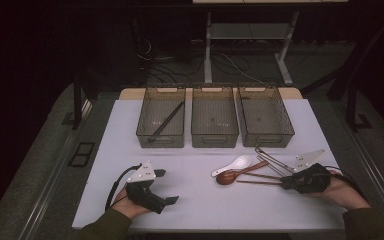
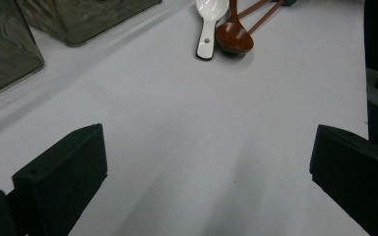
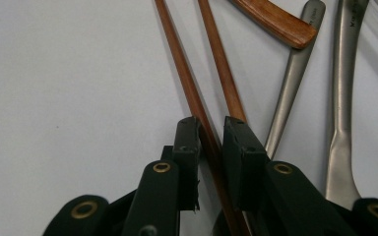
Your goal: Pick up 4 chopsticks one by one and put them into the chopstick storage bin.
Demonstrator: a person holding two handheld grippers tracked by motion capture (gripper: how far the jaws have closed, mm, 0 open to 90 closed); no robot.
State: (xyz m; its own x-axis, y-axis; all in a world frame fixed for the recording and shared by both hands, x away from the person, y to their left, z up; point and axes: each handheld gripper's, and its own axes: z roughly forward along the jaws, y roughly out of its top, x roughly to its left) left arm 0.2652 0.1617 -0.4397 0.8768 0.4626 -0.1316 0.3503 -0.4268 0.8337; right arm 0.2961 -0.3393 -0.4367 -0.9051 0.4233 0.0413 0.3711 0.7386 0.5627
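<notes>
Two brown chopsticks (image 1: 256,179) lie on the white table (image 1: 200,200) beside a brown wooden spoon (image 1: 226,177) and a white ceramic spoon (image 1: 235,164). My right gripper (image 1: 283,182) lies low at their right ends. In the right gripper view its jaws (image 3: 211,132) stand close together, shut on the left chopstick (image 3: 182,69), while the second chopstick (image 3: 221,69) runs just outside the right jaw. My left gripper (image 1: 167,186) rests at the front left, open, with bare table between its wide jaws (image 2: 206,172). The white spoon (image 2: 207,29) and brown spoon (image 2: 234,37) lie ahead of it.
Three clear plastic bins stand in a row at the back: the left bin (image 1: 161,141) holds a dark stick (image 1: 167,120), beside it the middle bin (image 1: 214,140) and the right bin (image 1: 267,140). Metal utensils (image 1: 270,159) lie next to the chopsticks, their handles (image 3: 295,73) right of my jaws.
</notes>
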